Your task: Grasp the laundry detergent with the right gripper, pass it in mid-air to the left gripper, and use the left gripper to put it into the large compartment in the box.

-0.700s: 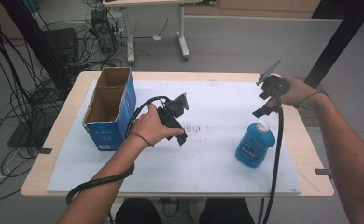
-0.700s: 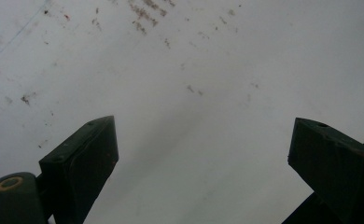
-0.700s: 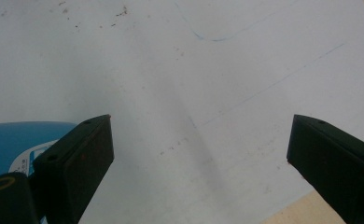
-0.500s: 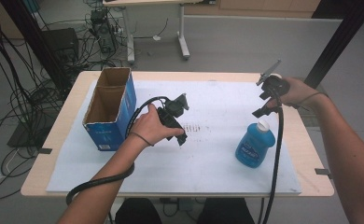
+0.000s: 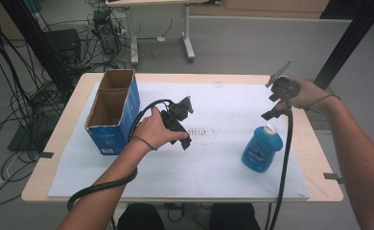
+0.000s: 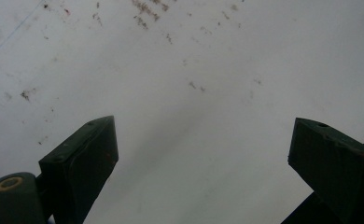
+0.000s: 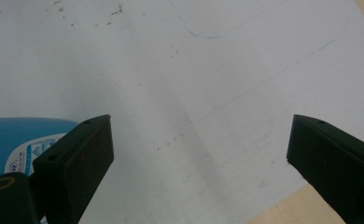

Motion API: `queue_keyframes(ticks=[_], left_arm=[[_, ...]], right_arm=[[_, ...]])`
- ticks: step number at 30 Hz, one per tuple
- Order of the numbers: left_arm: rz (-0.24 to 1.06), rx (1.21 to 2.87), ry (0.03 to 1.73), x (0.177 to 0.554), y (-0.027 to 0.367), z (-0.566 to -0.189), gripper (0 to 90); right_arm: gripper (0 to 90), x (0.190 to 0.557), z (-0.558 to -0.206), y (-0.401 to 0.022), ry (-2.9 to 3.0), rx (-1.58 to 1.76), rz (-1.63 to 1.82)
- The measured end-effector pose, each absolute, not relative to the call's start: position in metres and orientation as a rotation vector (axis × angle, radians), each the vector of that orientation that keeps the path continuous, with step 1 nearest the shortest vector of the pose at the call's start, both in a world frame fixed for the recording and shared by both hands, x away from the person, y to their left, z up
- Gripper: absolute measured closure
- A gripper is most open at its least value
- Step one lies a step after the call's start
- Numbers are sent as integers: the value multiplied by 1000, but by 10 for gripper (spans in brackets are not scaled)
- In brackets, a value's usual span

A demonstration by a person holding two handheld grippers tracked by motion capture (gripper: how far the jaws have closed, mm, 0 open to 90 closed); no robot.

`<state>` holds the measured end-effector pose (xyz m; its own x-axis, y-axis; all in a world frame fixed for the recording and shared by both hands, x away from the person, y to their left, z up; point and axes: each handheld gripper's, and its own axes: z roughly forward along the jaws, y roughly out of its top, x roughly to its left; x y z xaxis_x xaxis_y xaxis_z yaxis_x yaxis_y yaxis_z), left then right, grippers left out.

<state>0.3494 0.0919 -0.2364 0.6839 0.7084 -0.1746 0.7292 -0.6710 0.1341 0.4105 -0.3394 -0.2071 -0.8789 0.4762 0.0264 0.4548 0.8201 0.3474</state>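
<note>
A blue bottle [image 5: 262,149] with a white cap stands on the white sheet [image 5: 214,165] at the right. My right gripper [image 5: 270,106] hovers just beyond and above its cap, jaws wide apart and empty. In the right gripper view [image 7: 201,123] the bottle [image 7: 21,135] peeks in at the left, beside the left jaw and not between the jaws. My left gripper [image 5: 185,141] is held over the middle of the sheet, pointing down. Its jaws [image 6: 201,128] stand open over bare, scuffed sheet.
An open blue cardboard box [image 5: 112,111] with two compartments stands at the left of the wooden table [image 5: 321,148], close to my left hand. Dark scuff marks [image 5: 204,130] dot the sheet's middle. Cables trail from both grippers toward the front edge.
</note>
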Motion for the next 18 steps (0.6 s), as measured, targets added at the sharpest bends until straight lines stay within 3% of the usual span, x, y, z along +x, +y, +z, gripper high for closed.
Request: queue_keyframes(ticks=[18], left_arm=[[-170, 2704, 1154, 348, 91, -236, 87]], right_arm=[[72, 389, -198, -370, 2891, 824, 510]])
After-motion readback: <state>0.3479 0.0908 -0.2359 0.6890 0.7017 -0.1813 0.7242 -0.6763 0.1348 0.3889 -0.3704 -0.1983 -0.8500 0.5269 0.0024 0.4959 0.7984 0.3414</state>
